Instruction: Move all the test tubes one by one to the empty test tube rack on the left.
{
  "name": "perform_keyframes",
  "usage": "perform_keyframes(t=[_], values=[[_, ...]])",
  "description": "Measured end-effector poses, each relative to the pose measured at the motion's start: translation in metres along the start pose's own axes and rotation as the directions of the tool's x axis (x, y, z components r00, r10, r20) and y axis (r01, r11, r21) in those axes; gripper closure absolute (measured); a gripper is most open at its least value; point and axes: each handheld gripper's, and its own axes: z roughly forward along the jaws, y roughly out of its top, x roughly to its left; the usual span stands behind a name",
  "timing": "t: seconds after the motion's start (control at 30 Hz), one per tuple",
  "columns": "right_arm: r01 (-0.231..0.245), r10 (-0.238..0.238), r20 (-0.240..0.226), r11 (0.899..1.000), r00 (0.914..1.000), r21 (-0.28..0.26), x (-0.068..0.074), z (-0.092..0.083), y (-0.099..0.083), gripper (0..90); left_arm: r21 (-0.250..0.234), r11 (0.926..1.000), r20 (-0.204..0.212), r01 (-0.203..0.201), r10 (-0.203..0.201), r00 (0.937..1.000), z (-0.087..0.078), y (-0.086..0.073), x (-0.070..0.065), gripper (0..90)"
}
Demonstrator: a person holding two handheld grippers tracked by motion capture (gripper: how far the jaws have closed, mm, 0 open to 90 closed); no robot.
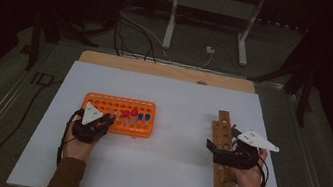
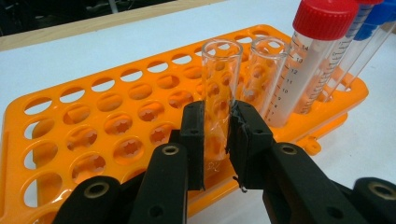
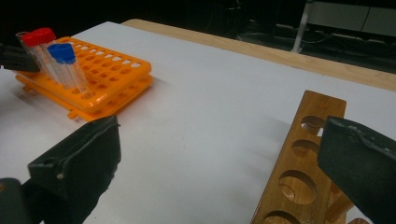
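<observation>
Left gripper view: gripper [image 2: 217,140] clamped on glass tube [image 2: 220,79]

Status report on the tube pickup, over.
Left gripper shut on clear tube in orange rack. Right gripper open, empty, by wooden rack. Second clear tube close beside.

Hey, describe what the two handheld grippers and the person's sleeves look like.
Both the left gripper and the right gripper are black, each with two blocky black jaws and a pale grey three-cornered plate on top. Round metal rivets dot the left gripper's arms. A dark cable trails from each. The sleeves are brown.
</observation>
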Motion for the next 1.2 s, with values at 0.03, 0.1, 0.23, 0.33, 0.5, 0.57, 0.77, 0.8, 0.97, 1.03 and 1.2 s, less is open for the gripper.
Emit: perform_keyframes(t=[0.03,0.1,0.23,0.33,0.5,0.57,0.77,0.8,0.97,1.03,1.2], values=[[0.003,-0.003,0.000,1.000,1.0000,-0.002,0.000,0.000,0.000,0.2,0.001,1.0000,-0.001,0.000,0.000,1.0000,0.000,0.000,0.000,76.5],[0.004,-0.004,-0.002,1.000,1.0000,-0.004,0.001,-0.001,0.000,0.2,0.008,1.0000,-0.001,-0.001,0.001,1.0000,0.001,-0.001,0.000,76.5],[0.013,-0.013,-0.002,1.000,0.9999,-0.009,0.002,-0.002,-0.001,0.2,0.025,0.9997,-0.001,0.000,0.000,1.0000,0.004,-0.003,0.000,76.5],[0.012,-0.012,-0.002,1.000,0.9999,-0.012,0.002,-0.004,-0.002,0.2,0.025,0.9996,0.001,0.010,-0.010,0.9999,0.003,-0.003,0.000,76.3],[0.016,-0.016,-0.003,1.000,0.9999,-0.020,0.000,-0.007,-0.007,0.2,-0.007,0.9985,-0.004,0.054,-0.054,0.9985,-0.007,-0.004,0.005,65.5],[0.015,-0.015,-0.003,1.000,0.9999,-0.018,-0.001,-0.007,-0.009,0.2,-0.043,0.9966,0.004,0.070,-0.070,0.9976,-0.016,-0.002,0.006,60.7],[0.023,-0.023,-0.010,0.998,0.9997,-0.051,-0.001,-0.011,-0.013,0.2,-0.151,0.9860,0.026,0.070,-0.067,0.9974,-0.043,0.005,0.002,42.8],[0.024,-0.024,-0.013,0.998,0.9996,-0.056,-0.001,-0.012,-0.014,0.2,-0.170,0.9832,0.028,0.067,-0.063,0.9976,-0.048,0.006,0.002,39.6],[0.021,-0.022,-0.013,0.998,0.9997,-0.067,-0.003,-0.015,-0.019,0.2,-0.230,0.9715,0.019,0.056,-0.053,0.9984,-0.068,0.006,0.000,27.0],[0.019,-0.020,-0.014,0.997,0.9997,-0.075,-0.003,-0.016,-0.020,0.2,-0.246,0.9676,0.002,0.059,-0.060,0.9982,-0.075,0.004,0.002,23.3],[0.013,-0.015,-0.014,0.995,0.9998,-0.098,-0.006,-0.020,-0.023,0.2,-0.265,0.9604,-0.023,0.085,-0.095,0.9953,-0.086,-0.002,0.007,13.7]])
